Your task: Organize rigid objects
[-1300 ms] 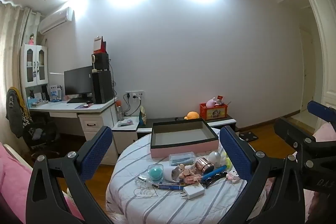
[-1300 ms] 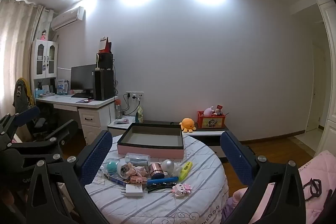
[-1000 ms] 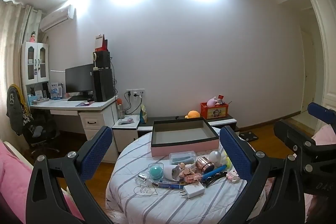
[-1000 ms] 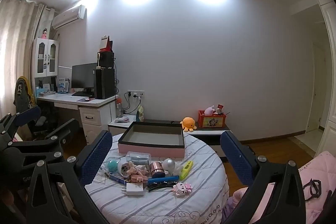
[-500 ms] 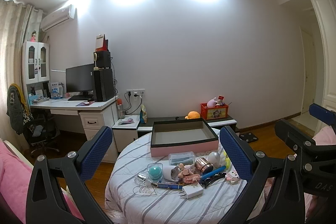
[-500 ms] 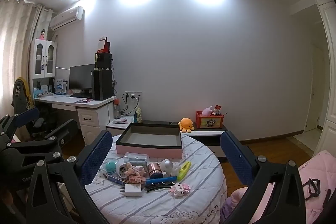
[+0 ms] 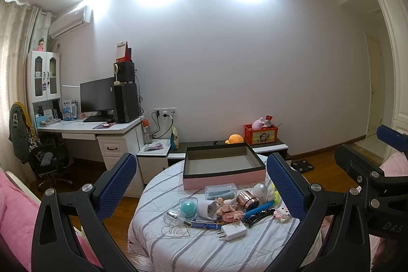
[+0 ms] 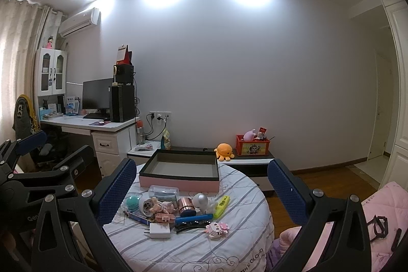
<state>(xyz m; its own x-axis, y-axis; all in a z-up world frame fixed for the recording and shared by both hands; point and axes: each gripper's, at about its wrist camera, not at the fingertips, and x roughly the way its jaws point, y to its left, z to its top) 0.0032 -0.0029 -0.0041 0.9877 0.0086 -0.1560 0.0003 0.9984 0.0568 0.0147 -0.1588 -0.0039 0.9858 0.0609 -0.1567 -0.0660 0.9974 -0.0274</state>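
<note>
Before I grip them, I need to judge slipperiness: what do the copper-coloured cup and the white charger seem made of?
Copper-coloured cup: probably polished metal, since it shows bright reflections and a shiny rim. White charger: likely smooth hard plastic, with a plain matte-white block and metal prongs.

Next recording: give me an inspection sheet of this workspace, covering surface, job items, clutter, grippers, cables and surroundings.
Surface: round table under a striped white cloth.
Job's things: empty pink box at the far side; white charger, copper cylinder, yellow highlighter, blue pen, teal ball and clear case lie in front of it.
Clutter: the small items are heaped, several touching.
Grippers: left gripper and right gripper both open, holding nothing, short of the table.
Cables: cords at the wall socket.
Surroundings: desk with monitor, orange plush.
</note>
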